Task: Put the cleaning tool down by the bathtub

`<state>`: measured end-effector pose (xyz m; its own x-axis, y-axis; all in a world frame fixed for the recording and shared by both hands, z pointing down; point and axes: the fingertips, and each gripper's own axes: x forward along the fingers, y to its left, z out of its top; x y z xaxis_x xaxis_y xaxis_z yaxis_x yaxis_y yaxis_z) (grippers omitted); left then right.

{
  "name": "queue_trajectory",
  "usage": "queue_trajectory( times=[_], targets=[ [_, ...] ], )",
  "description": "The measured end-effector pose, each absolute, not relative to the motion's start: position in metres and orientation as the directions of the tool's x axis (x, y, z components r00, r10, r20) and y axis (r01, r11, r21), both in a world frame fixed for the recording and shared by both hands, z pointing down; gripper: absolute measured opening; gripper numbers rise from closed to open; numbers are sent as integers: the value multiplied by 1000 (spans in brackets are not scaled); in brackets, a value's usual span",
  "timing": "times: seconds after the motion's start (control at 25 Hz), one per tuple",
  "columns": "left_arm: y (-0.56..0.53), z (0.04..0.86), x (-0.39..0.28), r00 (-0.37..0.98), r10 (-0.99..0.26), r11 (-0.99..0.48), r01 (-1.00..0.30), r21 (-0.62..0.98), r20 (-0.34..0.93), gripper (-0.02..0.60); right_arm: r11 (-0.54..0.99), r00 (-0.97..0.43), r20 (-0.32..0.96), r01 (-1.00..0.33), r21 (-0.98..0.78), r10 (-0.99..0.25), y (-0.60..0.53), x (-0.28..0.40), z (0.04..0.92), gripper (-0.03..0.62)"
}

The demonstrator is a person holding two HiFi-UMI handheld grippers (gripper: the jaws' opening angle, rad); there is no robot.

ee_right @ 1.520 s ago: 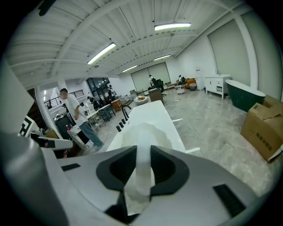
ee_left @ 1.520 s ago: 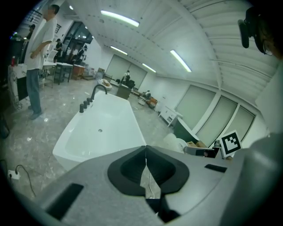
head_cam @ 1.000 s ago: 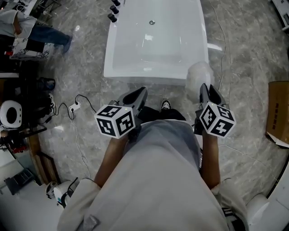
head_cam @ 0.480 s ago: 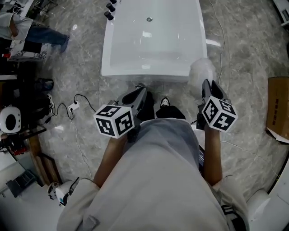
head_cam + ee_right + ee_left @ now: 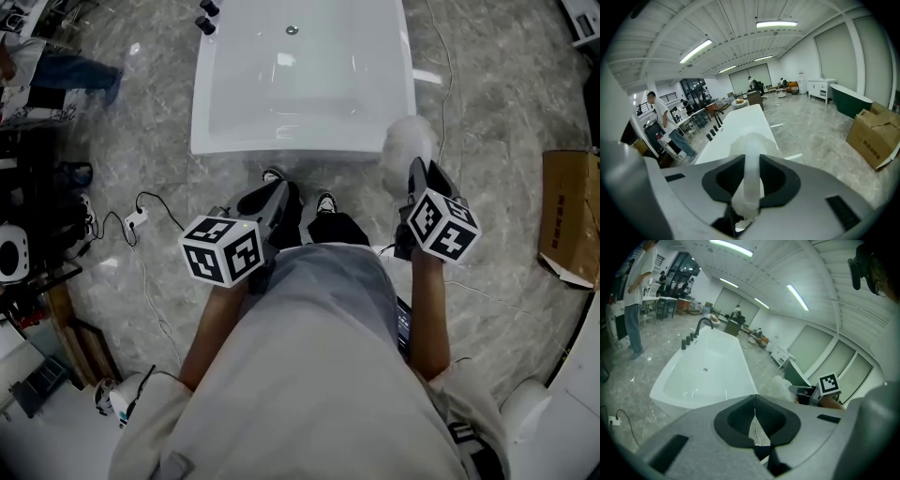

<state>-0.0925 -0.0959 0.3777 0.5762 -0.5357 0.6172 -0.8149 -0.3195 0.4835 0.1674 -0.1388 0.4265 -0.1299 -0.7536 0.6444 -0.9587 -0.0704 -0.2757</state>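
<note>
The white bathtub [image 5: 300, 84] stands on the marble floor just ahead of my feet. My right gripper [image 5: 419, 171] is shut on the white handle of a fluffy white cleaning tool [image 5: 408, 142], whose head hangs over the floor beside the tub's near right corner. In the right gripper view the handle [image 5: 751, 176] runs straight between the jaws, with the fluffy head [image 5: 746, 140] in front of the tub [image 5: 740, 119]. My left gripper [image 5: 279, 195] is shut and empty, held in front of the tub's near edge; its jaws [image 5: 755, 399] meet.
A cardboard box [image 5: 567, 220] lies on the floor at the right. A power strip with cable [image 5: 136, 220] lies at the left, beside dark furniture. Black tap fittings [image 5: 204, 19] stand at the tub's far left corner. A person [image 5: 663, 124] stands beyond the tub's left side.
The person holding the grippers has stepped closer to the tub. Both grippers went along, the right one still holding the cleaning tool by the tub's near right corner.
</note>
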Motion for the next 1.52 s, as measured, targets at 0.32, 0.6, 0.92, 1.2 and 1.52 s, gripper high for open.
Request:
queue_trajectory(
  times=[0.32,0.6,0.92,1.2,1.52],
  targets=[
    [-100,383,-101,561,-531,-289,-824,487,635,6,-81,-106,669,-967,-242,-736,-156,172,445,80],
    [-95,389,-107,546,-531,-260,-833,489,648,6,-105,-100,698,-964,-245,-709,-161,176,466,80],
    [-98,394,-118,548,-531,-207,-823,529,646,6,-127,-83,722,-964,-232,-687,-171,182,477,80],
    [-94,400,-123,534,-523,-194,-833,518,664,6,-166,-60,734,-959,-231,-677,-173,196,489,80],
    [-87,403,-132,502,-504,-218,-861,459,703,6,-151,-64,747,-965,-216,-661,-176,201,501,80]
  ],
)
